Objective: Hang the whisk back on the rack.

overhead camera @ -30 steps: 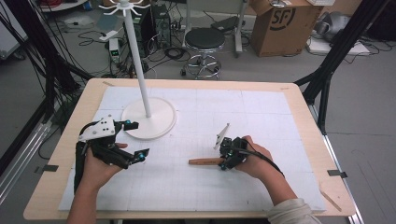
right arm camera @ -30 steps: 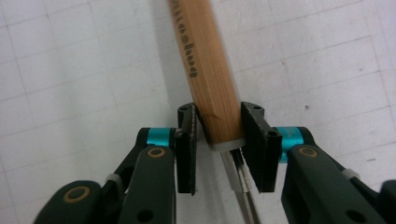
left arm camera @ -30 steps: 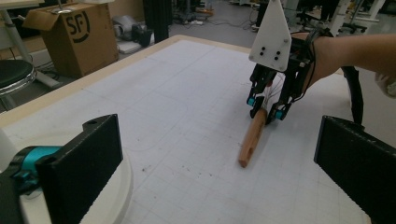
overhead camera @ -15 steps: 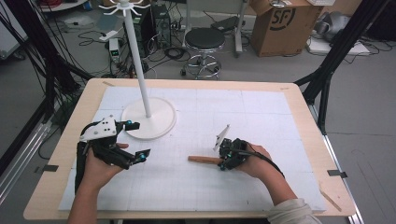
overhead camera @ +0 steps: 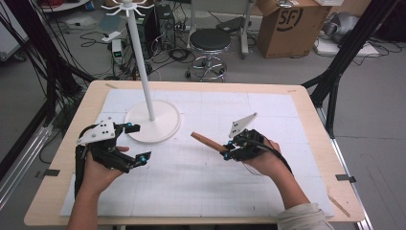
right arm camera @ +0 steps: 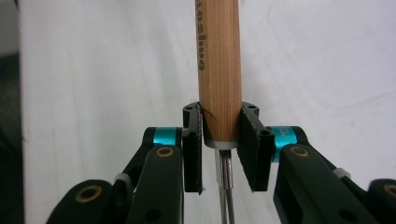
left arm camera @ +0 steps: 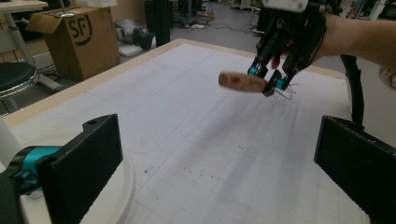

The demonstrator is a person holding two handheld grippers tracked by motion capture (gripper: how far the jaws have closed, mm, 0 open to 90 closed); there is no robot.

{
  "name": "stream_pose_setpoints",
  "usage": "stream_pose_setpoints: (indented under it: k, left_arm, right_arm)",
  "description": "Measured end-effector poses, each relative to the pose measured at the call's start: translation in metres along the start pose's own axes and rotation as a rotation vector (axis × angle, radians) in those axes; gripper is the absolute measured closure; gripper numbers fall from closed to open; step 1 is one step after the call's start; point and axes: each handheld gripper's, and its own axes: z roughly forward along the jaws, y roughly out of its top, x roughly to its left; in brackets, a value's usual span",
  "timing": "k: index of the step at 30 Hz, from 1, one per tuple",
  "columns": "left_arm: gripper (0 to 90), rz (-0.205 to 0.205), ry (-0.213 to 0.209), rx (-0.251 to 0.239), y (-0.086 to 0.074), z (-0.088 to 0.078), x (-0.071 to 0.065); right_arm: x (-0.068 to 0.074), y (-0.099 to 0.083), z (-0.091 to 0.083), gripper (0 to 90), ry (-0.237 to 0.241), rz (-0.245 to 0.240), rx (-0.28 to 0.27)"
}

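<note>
Right gripper [overhead camera: 229,147] jaws clamped on wooden-handled tool [overhead camera: 207,141], lifted off surface [overhead camera: 201,187]. Left gripper [overhead camera: 138,143] jaws apart, empty. Hanging on stand [overhead camera: 152,125] prob. left.

High view overlooks the table [overhead camera: 201,191]; claw views sit close, sharing it.

Even, diffuse room light falls from above, bright on the white desk [overhead camera: 201,177] with only faint, soft shadows and no hard glare. The high view is slightly soft overall. In the right gripper view the near jaws and wooden handle [right arm camera: 219,70] are sharp against a washed-out, blurred background.
</note>
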Motion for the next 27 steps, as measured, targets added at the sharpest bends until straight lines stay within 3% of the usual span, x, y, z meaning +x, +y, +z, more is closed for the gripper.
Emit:
stream_pose_setpoints:
  k: [8, 17, 23, 27]
  left_arm:
    - [1.7, 0.004, 0.0, -0.002, 0.001, -0.001, -0.001]
    - [1.7, 0.0, -0.001, -0.004, 0.0, -0.001, 0.0]
    - [1.7, 0.0, -0.003, -0.006, 0.0, -0.002, 0.0]
    - [1.7, 0.0, -0.002, -0.01, 0.0, -0.003, 0.001]
  right_arm:
    - [-0.001, 0.024, -0.024, 73.3, -0.026, -0.018, -0.177]
    - [-0.006, 0.049, -0.038, 73.2, -0.037, -0.033, -0.301]
    - [-0.008, 0.075, -0.045, 73.2, 0.015, -0.016, -0.417]
    - [-0.013, 0.09, -0.047, 73.2, 0.034, -0.019, -0.433]
